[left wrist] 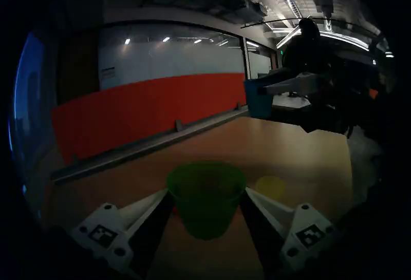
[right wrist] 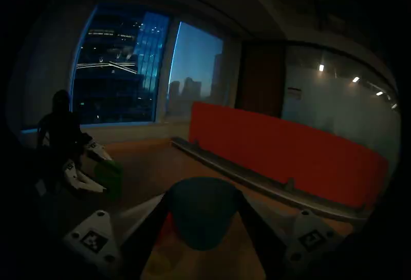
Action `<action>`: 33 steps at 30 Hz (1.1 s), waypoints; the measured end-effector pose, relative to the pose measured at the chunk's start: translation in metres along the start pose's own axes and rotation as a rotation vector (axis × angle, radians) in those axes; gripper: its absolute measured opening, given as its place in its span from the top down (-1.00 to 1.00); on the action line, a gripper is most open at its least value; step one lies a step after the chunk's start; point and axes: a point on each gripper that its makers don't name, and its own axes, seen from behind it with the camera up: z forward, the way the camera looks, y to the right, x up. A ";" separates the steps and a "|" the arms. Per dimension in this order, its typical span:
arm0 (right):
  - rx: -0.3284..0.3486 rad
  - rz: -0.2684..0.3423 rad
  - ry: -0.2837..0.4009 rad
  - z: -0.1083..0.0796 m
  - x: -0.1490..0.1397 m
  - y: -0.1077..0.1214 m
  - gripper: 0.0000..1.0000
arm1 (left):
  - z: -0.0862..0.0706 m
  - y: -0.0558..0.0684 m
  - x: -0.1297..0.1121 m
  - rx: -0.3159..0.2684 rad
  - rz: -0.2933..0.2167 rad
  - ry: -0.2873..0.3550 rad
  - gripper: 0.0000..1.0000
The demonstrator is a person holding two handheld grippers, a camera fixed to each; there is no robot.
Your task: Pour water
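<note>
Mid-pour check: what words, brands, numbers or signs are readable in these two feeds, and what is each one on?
No text can be read.
On the glass wall, the sheet: too small and blurred to read.
On the left claw and the right claw, the square tags: black-and-white patterns, no letters.
On the green cup and the blue cup: no print visible.

I have the left gripper (left wrist: 206,193) closed on the green cup (left wrist: 205,216) — the right gripper (right wrist: 202,198), facing it from across, grips the blue cup (right wrist: 202,218).
</note>
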 end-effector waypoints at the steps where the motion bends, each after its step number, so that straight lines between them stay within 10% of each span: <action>1: 0.002 0.001 -0.005 0.001 -0.003 0.001 -0.94 | 0.002 -0.001 -0.003 0.000 0.002 -0.013 -0.67; 33: 0.128 0.043 -0.205 0.052 -0.107 0.005 -0.95 | 0.040 -0.014 -0.096 -0.075 0.028 -0.317 -0.70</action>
